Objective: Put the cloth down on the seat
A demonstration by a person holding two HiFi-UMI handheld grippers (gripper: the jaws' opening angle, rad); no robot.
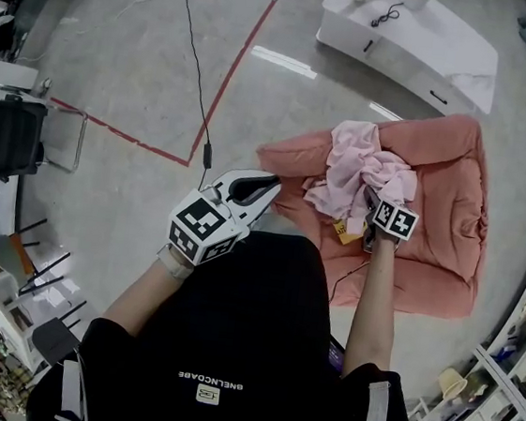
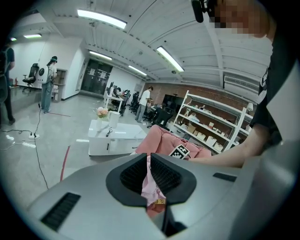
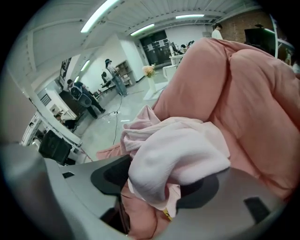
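Note:
A crumpled pale pink cloth point(image 1: 362, 169) lies on the salmon-pink cushioned seat point(image 1: 452, 208). My right gripper point(image 1: 372, 198) has its tips in the cloth's near edge, and its marker cube sits just behind them. In the right gripper view the jaws of that gripper point(image 3: 161, 180) stand wide apart; the cloth point(image 3: 178, 154) bulges loosely between them and drapes over the right one, with the seat point(image 3: 253, 93) behind. My left gripper point(image 1: 264, 188) hovers at the seat's left edge, jaws together and holding nothing point(image 2: 147, 161). Through their slit a strip of cloth point(image 2: 152, 185) shows.
A low white table point(image 1: 425, 35) stands beyond the seat. A black cable point(image 1: 198, 75) and a red tape line point(image 1: 232, 69) cross the floor on the left. An office chair point(image 1: 12, 138) is at far left, and shelves point(image 1: 499, 373) run along the lower right.

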